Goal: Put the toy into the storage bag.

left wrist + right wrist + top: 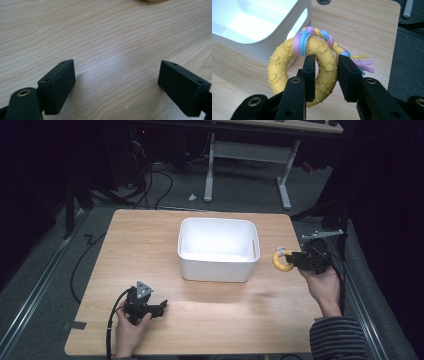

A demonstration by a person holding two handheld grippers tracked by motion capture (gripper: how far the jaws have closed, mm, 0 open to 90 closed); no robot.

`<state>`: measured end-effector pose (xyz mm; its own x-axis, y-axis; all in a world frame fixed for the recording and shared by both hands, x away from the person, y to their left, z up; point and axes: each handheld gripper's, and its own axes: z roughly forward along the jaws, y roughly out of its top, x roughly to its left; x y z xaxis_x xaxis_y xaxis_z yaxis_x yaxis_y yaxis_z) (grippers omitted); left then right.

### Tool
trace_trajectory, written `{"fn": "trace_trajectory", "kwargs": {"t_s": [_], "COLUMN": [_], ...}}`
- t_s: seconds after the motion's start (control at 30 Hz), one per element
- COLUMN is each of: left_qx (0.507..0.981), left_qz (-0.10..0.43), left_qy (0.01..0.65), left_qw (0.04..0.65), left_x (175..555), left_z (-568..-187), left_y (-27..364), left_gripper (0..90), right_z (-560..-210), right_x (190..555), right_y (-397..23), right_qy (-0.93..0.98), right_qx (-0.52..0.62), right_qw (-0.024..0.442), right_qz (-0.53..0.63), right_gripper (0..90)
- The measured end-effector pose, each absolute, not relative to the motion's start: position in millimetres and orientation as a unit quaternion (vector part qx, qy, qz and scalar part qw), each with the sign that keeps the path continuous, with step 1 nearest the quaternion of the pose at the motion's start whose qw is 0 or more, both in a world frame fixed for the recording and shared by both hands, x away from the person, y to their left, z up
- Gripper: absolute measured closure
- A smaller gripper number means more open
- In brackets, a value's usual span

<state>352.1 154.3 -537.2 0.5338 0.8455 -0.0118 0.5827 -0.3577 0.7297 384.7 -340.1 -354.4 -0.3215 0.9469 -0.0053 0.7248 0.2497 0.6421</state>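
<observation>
A yellow rubber ring toy [287,65] with paw prints and a pastel braided rope [322,35] tied through it hangs in my right gripper [325,66], whose jaws are shut on the ring's right side. From above, the ring toy [281,261] is held just right of the white bin [218,265], above the table's right edge, by my right gripper [295,259]. My left gripper [161,307] rests low on the table at the front left, held in a hand. Its jaws [117,82] stand wide open over bare wood.
The white bin's inside looks empty and it stands mid-table. The wooden table [150,235] has dark floor, cables and a desk frame [250,165] behind it. A striped sleeve [335,337] comes in at the bottom right.
</observation>
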Motion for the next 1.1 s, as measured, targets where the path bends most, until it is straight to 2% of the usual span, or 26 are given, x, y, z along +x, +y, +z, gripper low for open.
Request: {"fn": "trace_trajectory", "kwargs": {"t_s": [1.1], "left_qx": [0.802], "left_qz": [0.185], "left_qy": [0.445], "left_qw": [0.352], "left_x": [352.2], "left_z": [-537.1], "left_y": [154.7], "left_gripper": [14.8], "right_z": [-332.7], "right_x": [408.2], "right_y": [-293.3], "right_qy": [0.781], "right_qx": [0.509], "right_qw": [0.198], "right_qz": [0.303], "right_gripper": [69.1]}}
